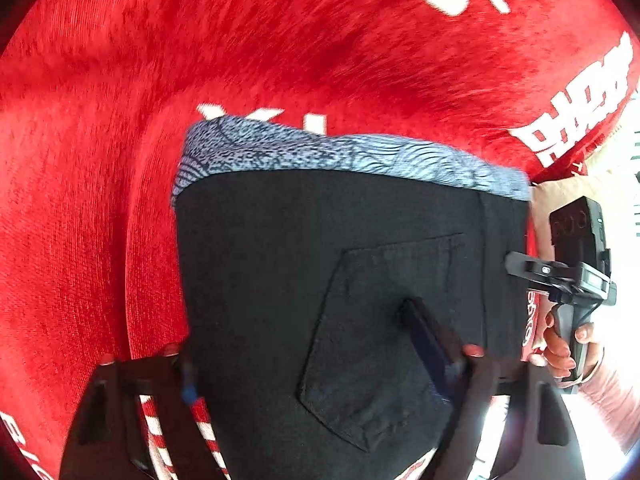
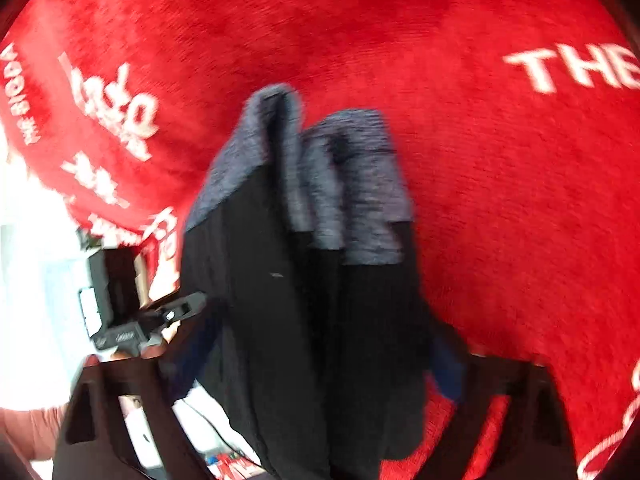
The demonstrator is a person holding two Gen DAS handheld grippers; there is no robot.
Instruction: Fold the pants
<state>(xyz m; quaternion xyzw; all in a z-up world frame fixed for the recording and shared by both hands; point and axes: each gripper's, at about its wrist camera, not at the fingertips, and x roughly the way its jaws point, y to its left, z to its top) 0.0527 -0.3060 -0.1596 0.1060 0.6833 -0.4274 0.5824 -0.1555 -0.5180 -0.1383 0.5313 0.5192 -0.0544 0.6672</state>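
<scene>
Both tongs seem to be carrying the black pants point(image 1: 340, 280) above the red blanket point(image 1: 120, 160). From its own camera, the left gripper point(image 1: 324, 364) has the cloth running between its spread fingers, near the back pocket point(image 1: 384, 340); whether they pinch it cannot be told, since the contact is blurred. The right gripper point(image 2: 320, 360) has a bunched mass of fabric between its fingers and looks to be gripping it, though the blur leaves some doubt. The patterned blue-grey waistband point(image 1: 344, 152) faces away from both cameras, and the garment appears to hang rather than lie flat.

The likely trouble is slippage: thick, doubled cloth held by narrow fingers could slide out on one side if the hands part or swing, letting the fold open. Uneven lowering could also leave the waistband crooked or trap a wrinkle beneath, against the plush blanket that grips fabric.
</scene>
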